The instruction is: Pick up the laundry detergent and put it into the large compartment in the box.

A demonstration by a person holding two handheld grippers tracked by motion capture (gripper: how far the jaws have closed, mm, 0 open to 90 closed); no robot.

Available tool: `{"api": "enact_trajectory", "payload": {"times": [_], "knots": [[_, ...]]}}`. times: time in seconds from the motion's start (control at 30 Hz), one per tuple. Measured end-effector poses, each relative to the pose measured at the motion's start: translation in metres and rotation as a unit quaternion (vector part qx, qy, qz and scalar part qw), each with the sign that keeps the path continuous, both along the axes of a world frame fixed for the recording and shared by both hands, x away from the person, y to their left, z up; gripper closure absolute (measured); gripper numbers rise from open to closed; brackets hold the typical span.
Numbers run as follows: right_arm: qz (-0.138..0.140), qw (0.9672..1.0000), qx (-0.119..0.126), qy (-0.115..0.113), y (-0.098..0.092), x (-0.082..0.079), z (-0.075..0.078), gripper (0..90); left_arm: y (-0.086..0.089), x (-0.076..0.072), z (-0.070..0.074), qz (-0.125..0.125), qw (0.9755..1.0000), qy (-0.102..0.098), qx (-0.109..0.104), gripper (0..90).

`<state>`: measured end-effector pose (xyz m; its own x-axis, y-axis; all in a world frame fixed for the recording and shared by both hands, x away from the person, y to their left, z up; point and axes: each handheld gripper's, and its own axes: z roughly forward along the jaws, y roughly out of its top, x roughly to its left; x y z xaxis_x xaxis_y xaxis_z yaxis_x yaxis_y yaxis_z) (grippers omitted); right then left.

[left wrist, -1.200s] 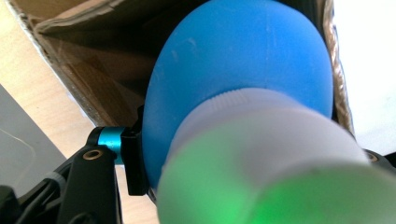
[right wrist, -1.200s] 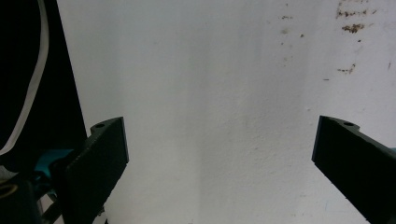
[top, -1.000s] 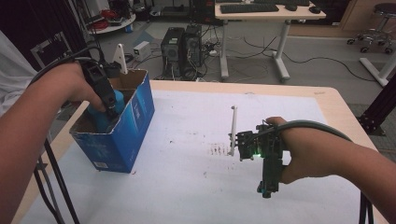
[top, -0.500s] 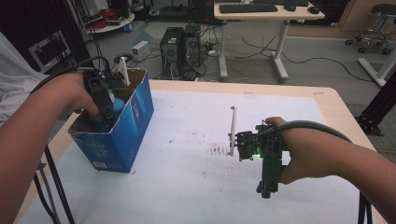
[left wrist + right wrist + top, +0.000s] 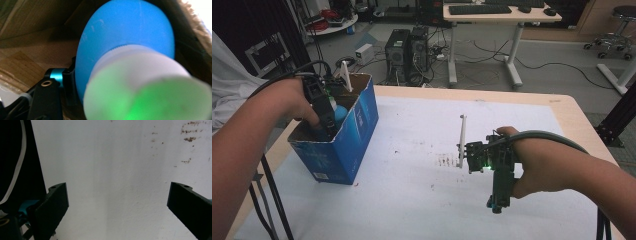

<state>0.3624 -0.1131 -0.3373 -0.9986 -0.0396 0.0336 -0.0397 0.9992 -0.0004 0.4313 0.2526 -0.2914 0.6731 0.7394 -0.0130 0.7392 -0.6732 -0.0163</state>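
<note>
Left gripper down in the blue box, jaws just easing off the blue bottle between them; right gripper wide open, nothing between.

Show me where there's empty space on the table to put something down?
The white sheet lies bare between the blue box and the right gripper, and again beyond it up to the far table edge. It is crowded inside the box, where the left gripper and a blue bottle sit.
</note>
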Motion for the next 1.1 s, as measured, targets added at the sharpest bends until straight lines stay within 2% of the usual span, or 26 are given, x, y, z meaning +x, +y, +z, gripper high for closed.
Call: {"api": "enact_trajectory", "payload": {"times": [0.2,0.3,0.47,0.5,0.57,0.63,0.67,0.73,0.83,0.9,1.1], "knots": [[-0.003,1.0000,0.000,0.001,-0.001,0.000,0.000,2.7,-0.001,-0.001,0.005,-0.002,1.0000,0.002,-0.002,31.1],[0.001,1.0000,0.002,0.002,-0.001,0.001,0.000,2.7,-0.002,-0.003,0.013,-0.003,1.0000,0.004,0.001,30.6],[0.002,1.0000,0.005,0.003,0.000,0.001,0.000,2.7,0.001,-0.002,0.024,-0.003,0.9999,-0.009,0.007,28.7],[0.001,1.0000,0.004,0.002,0.001,0.001,0.000,2.7,0.002,-0.004,0.029,-0.004,0.9998,-0.018,0.003,27.8],[0.001,1.0000,0.004,0.002,0.001,0.001,0.000,2.7,0.002,-0.005,0.035,-0.009,0.9997,-0.023,-0.001,26.1],[0.000,1.0000,0.005,0.002,0.001,0.001,0.000,2.7,0.003,-0.006,0.041,-0.015,0.9996,-0.022,-0.001,25.4],[0.000,1.0000,0.004,0.001,0.001,0.001,0.000,2.7,0.003,-0.007,0.042,-0.013,0.9996,-0.025,-0.002,22.3],[0.000,1.0000,0.004,0.002,0.001,0.001,0.000,2.7,0.003,-0.007,0.042,-0.013,0.9996,-0.025,-0.002,21.8],[0.000,1.0000,0.002,0.002,0.000,0.001,0.001,2.7,0.006,-0.009,0.053,-0.019,0.9995,-0.026,-0.001,21.7],[0.001,1.0000,0.003,0.001,0.000,0.001,0.001,2.7,0.006,-0.011,0.057,-0.016,0.9992,-0.036,0.001,19.5],[-0.001,1.0000,0.004,0.003,0.000,0.001,0.003,2.7,0.005,-0.014,0.069,-0.023,0.9991,-0.035,-0.003,17.0]]}}
